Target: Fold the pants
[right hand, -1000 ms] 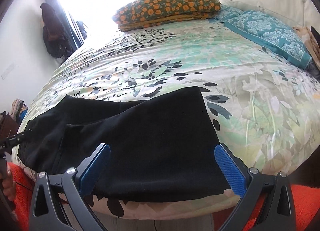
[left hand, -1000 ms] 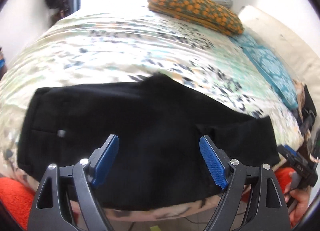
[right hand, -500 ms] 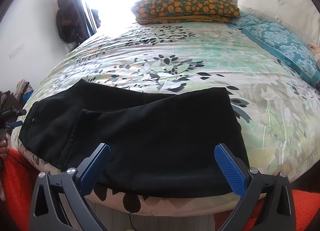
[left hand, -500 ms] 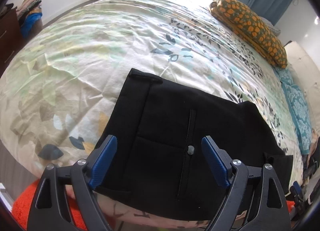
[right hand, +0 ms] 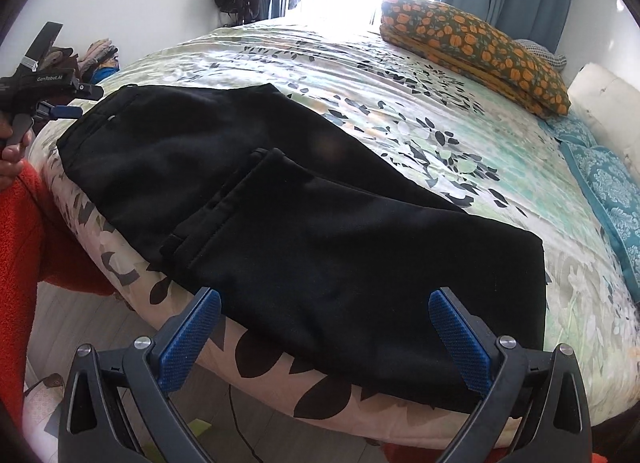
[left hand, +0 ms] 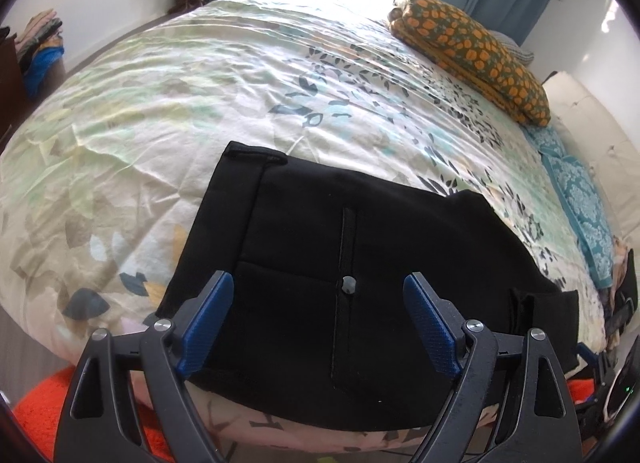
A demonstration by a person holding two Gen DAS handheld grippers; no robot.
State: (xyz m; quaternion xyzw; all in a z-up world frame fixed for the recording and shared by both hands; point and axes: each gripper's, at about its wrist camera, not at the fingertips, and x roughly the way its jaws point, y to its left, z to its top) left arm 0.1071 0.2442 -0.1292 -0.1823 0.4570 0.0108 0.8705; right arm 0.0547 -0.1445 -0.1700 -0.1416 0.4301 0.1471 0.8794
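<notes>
The black fabric pants, lying part-folded at the floral bed's near edge, should be gripped squarely at both ends by the wide-spread, empty left tool and right tool.

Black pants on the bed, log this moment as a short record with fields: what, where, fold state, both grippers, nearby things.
item: black pants
location: near edge of the floral bedspread
fold state: legs doubled back over the upper part
left gripper: open, over the waistband end, holding nothing
right gripper: open, at the folded end, holding nothing
nearby: orange patterned pillow, teal pillow
</notes>
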